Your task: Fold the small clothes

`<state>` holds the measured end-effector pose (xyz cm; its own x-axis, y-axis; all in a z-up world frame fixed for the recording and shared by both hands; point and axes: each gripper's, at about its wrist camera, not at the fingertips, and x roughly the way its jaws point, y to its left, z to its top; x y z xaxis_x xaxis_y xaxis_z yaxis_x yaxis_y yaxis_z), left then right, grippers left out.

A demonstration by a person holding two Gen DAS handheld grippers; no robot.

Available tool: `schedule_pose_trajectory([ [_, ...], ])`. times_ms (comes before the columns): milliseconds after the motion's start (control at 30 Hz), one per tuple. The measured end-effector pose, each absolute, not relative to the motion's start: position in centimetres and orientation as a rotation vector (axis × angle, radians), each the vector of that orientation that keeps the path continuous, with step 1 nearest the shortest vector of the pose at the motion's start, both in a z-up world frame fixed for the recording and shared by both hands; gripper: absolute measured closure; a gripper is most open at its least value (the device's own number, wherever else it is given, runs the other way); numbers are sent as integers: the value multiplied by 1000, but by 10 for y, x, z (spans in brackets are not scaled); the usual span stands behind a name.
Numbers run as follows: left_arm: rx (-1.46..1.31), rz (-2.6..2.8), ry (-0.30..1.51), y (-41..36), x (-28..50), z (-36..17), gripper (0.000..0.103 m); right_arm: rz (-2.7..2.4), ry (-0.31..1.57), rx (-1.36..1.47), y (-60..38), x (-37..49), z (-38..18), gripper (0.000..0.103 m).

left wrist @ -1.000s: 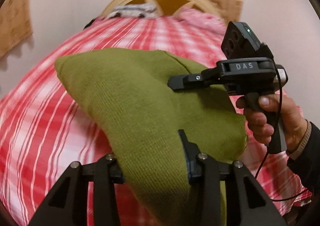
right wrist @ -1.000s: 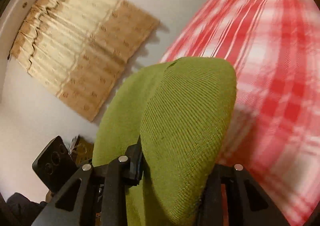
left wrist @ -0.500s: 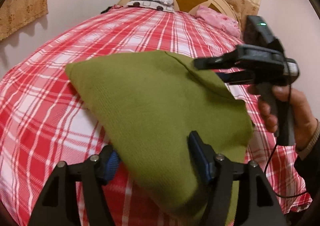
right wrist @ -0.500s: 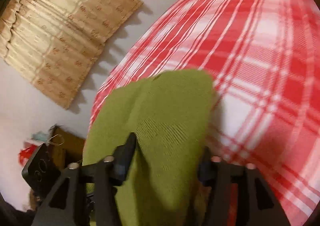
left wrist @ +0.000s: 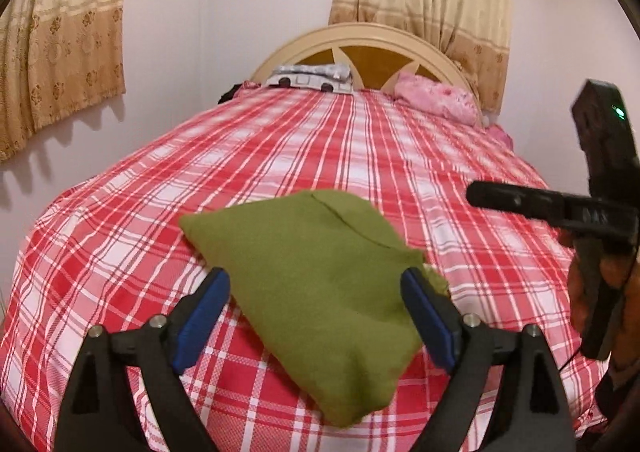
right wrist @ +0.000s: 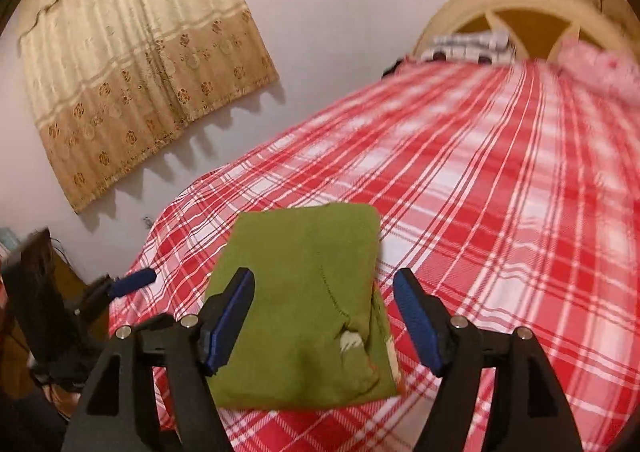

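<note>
I saw the folded green garment [left wrist: 316, 284] lying flat on the red plaid bedspread [left wrist: 360, 155]. Left gripper [left wrist: 316, 312] jaws were opening, pads clear of cloth; right gripper [right wrist: 324, 316] likewise opening, gripping nothing (no containers visible; a pink pillow [left wrist: 436, 97] at headboard).

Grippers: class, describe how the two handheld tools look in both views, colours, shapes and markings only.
Both the left gripper and right gripper have black angular fingers with silver bolts and blue pads. The right one's black box shows a green light.
</note>
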<state>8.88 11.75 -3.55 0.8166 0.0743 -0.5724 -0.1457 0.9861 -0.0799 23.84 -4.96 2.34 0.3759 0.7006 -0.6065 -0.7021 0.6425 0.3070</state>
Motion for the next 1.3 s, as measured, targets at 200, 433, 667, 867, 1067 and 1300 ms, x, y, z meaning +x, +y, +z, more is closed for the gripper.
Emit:
schedule_pose_trajectory([
  [200, -128, 130, 582, 113, 80, -28, 8, 873, 676, -82, -54, 201, 46, 28],
  [433, -124, 130, 587, 113, 81, -27, 5, 861, 639, -112, -59, 185, 54, 27],
  [667, -141, 154, 597, 120, 85, -21, 0, 837, 602, -110, -67, 181, 63, 26],
  [867, -131, 183, 585, 124, 87, -14, 0, 835, 584, -106, -67, 181, 68, 26],
  [1067, -105, 190, 556, 124, 86, -7, 0, 840, 566, -105, -66, 179, 72, 26],
  [1300, -113, 212, 555, 129, 88, -7, 0, 850, 551, -103, -68, 176, 74, 25],
])
